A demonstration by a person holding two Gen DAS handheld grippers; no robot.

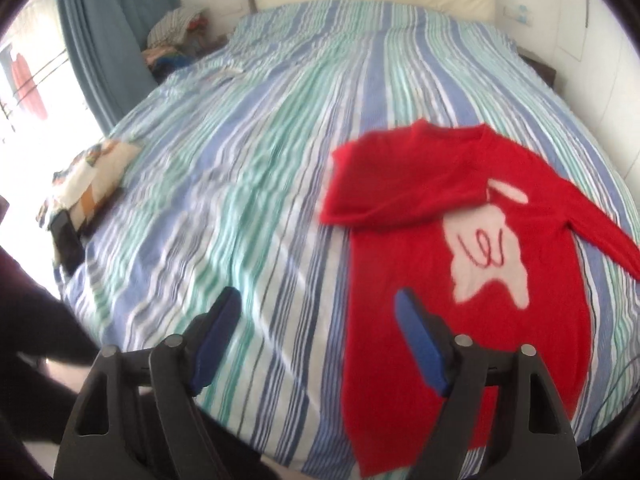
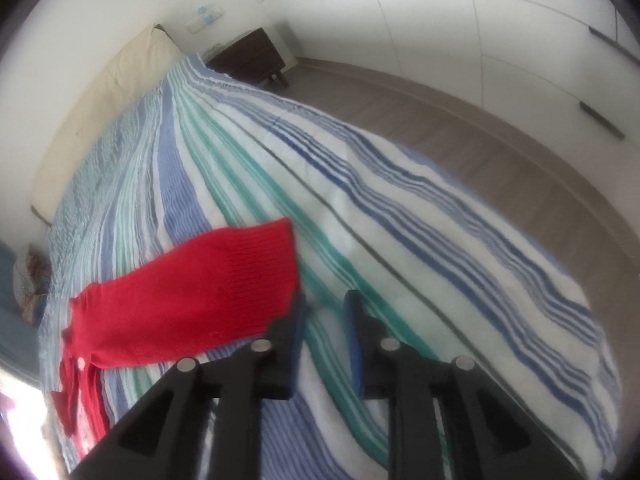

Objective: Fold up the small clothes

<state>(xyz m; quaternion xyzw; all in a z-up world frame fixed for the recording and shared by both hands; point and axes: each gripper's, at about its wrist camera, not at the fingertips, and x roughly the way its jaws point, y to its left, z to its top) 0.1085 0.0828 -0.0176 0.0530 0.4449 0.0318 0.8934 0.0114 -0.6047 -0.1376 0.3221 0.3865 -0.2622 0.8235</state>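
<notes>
sweater (image 1: pixel 460 240) flat on striped bed (image 1: pixel 260 160), one sleeve folded across.

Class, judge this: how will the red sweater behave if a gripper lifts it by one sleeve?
The sweater is knit and lies limp, so it probably droops. One sleeve already lies folded across the chest, so it likely unfolds when lifted.
</notes>
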